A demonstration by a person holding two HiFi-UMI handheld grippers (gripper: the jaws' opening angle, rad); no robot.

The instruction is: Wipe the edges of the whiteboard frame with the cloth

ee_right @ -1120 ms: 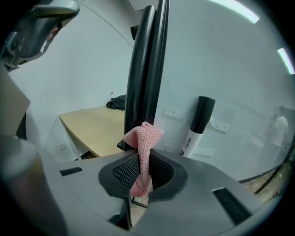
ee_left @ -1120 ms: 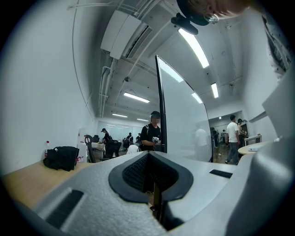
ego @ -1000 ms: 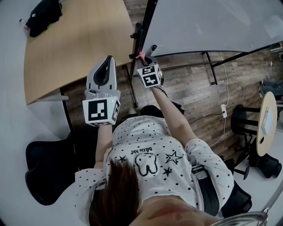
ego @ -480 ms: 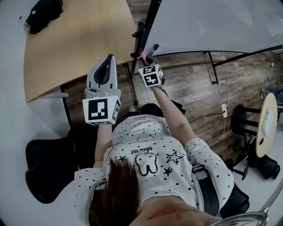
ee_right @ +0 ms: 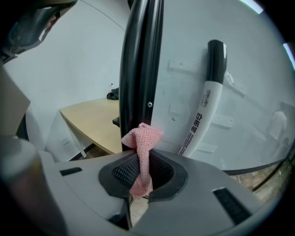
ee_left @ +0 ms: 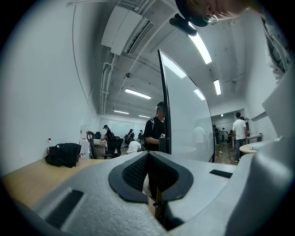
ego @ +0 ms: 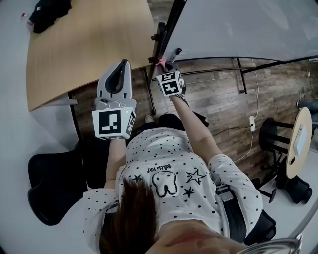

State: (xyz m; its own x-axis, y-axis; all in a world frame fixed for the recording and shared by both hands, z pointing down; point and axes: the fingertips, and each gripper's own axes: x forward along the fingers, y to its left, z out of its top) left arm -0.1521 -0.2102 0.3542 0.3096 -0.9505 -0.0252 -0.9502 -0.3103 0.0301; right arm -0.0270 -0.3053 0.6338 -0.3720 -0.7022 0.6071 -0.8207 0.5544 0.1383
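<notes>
My right gripper (ego: 164,67) is shut on a pink knitted cloth (ee_right: 141,146), whose bunched top touches the black side frame (ee_right: 138,69) of the whiteboard (ego: 238,25). The same cloth (ego: 160,62) peeks out against the frame's left edge (ego: 166,32) in the head view. A black-capped white marker (ee_right: 203,103) sits on the board just right of the cloth. My left gripper (ego: 118,74) is held apart to the left, over the wooden table, jaws together with nothing between them. In the left gripper view the frame edge (ee_left: 163,106) stands ahead.
A wooden table (ego: 84,44) lies left of the board with a black bag (ego: 47,11) at its far corner. The board's stand legs (ego: 238,74), a cable and power strip (ego: 252,124) are on the wood floor. Black chairs (ego: 54,178) stand nearby. People stand in the background (ee_left: 156,129).
My right gripper with the cloth has crept slightly upward along the frame's left edge. The left gripper has stayed where it was.
</notes>
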